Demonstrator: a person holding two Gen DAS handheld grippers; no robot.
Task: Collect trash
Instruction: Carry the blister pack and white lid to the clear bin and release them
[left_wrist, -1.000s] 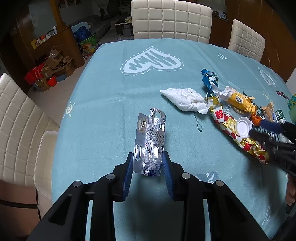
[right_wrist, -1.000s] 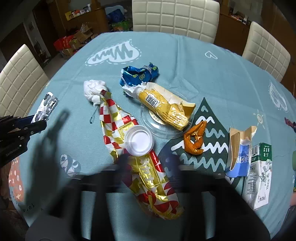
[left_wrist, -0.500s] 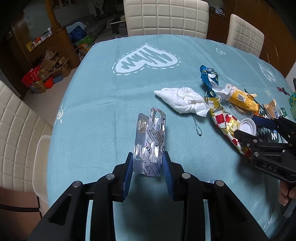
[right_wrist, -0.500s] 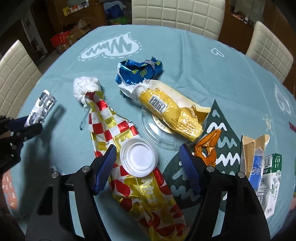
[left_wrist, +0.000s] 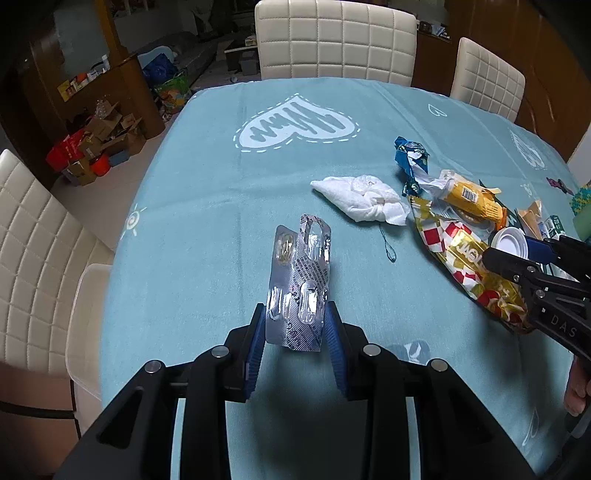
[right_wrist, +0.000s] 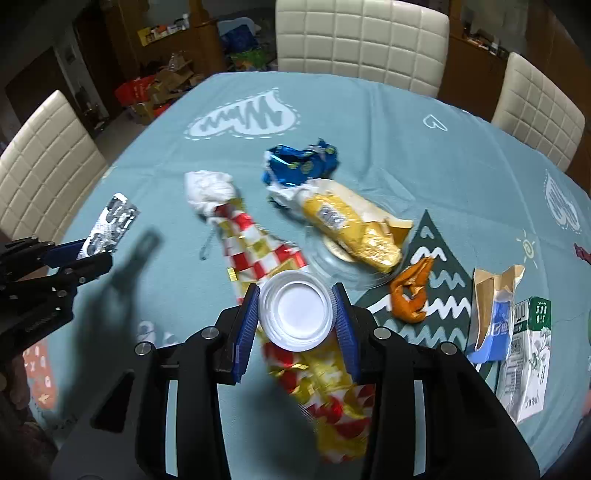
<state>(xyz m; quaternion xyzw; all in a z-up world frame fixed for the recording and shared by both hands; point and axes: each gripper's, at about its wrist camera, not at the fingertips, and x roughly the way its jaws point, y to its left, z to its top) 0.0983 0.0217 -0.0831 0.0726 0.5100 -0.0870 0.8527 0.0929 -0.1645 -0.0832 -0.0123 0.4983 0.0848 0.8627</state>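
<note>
My left gripper (left_wrist: 295, 317) is shut on a silver pill blister pack (left_wrist: 301, 284) and holds it upright above the teal tablecloth (left_wrist: 207, 206). It also shows at the left of the right wrist view (right_wrist: 110, 229). My right gripper (right_wrist: 295, 306) is closed around a white round plastic lid (right_wrist: 293, 314), which sits over a red, white and gold checkered wrapper (right_wrist: 258, 247). The lid also shows in the left wrist view (left_wrist: 511, 240).
On the cloth lie a crumpled white tissue (right_wrist: 208, 188), a blue wrapper (right_wrist: 299, 164), a yellow snack bag (right_wrist: 351, 225) on a clear plate, orange peel (right_wrist: 410, 291), a torn blue-brown carton (right_wrist: 495, 314) and a milk carton (right_wrist: 526, 347). Cream chairs (left_wrist: 336, 40) surround the table.
My right gripper has come down over the white lid and closed its fingers on it. My left gripper still holds the blister pack, drawn back slightly.
</note>
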